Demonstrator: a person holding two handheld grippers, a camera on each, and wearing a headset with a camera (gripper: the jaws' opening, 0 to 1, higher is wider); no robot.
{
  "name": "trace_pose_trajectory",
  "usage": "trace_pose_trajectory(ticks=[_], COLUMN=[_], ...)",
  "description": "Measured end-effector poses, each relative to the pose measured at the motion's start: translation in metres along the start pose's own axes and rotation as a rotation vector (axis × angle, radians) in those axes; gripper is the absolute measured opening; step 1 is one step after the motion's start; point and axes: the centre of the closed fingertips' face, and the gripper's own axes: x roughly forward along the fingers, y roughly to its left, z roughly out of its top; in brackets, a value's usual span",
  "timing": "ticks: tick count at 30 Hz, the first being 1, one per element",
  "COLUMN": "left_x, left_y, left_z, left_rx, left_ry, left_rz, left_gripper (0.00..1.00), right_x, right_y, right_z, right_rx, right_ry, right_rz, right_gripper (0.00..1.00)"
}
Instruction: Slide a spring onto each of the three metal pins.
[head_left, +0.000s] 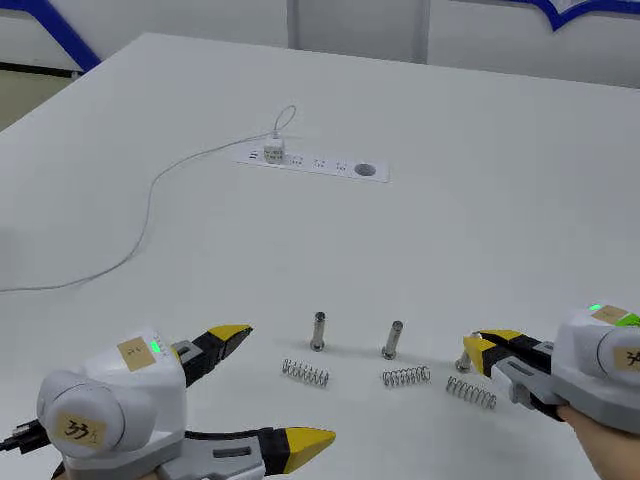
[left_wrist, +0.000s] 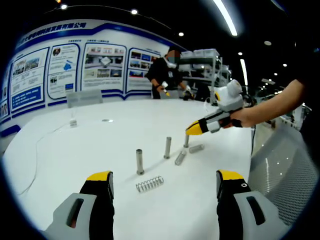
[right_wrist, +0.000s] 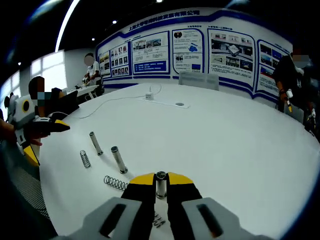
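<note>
Springs lie flat on the white table (head_left: 500, 230), one just on the near side of each upright pin, so every spring's long axis runs along the tabletop while every pin's axis stands vertical. We judge that the coming move turns on this right angle: a spring has to be lifted and tipped on end before it can drop over a pin. The right gripper (head_left: 482, 358) has its jaws drawn in around the right pin (right_wrist: 160, 182), one on each side and apparently touching it, with the right spring (head_left: 470, 392) lying just near of them. The left gripper (head_left: 278, 386) is spread wide and holds nothing. It hovers at the left end of the row, and the left spring (head_left: 305, 373) lies directly ahead of its gap, close to the left pin (head_left: 318, 332). We judge the left gripper the nearer and freer one for a pickup, and the left spring its easiest reach; the right spring lies well across the row from it.
</note>
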Motion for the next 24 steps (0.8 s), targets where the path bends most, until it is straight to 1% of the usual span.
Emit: trace_pose_trajectory(ticks=[2, 5, 9, 12, 18, 21, 24], left_x=[-0.0002, -0.0006, -0.0004, -0.0001, 0.0, 0.0, -0.0004], left_y=[0.0, -0.0006, -0.0014, -0.002, -0.0027, -0.002, -0.0018], left_z=[0.0, -0.0006, -0.0007, -0.0035, -0.0028, -0.0042, -0.0024], left_rx=[-0.004, 0.002, 0.006, 0.012, 0.014, 0.019, 0.016], left_ry=[-0.001, 0.003, 0.004, 0.017, 0.016, 0.022, 0.014], left_rz=[0.0, -0.001, -0.003, -0.007, -0.01, -0.008, -0.007], left_gripper=[0.86, 0.86, 0.87, 0.86, 0.86, 0.86, 0.86], right_x=[0.0016, 0.003, 0.0037, 0.0029, 0.0013, 0.002, 0.0026], right_y=[0.0006, 0.0027, 0.0066, 0.0061, 0.0065, 0.0044, 0.0062], right_z=[0.0013, 0.0028, 0.0037, 0.0036, 0.0042, 0.0045, 0.005], right_rx=[0.014, 0.009, -0.036, -0.041, -0.07, -0.128, -0.136], right_ry=[-0.016, -0.013, -0.004, 0.001, 0.015, 0.035, 0.04], right_rz=[0.005, 0.008, 0.013, 0.007, 0.009, -0.002, 0.009], right_gripper=[0.08, 0.08, 0.09, 0.09, 0.09, 0.09, 0.09])
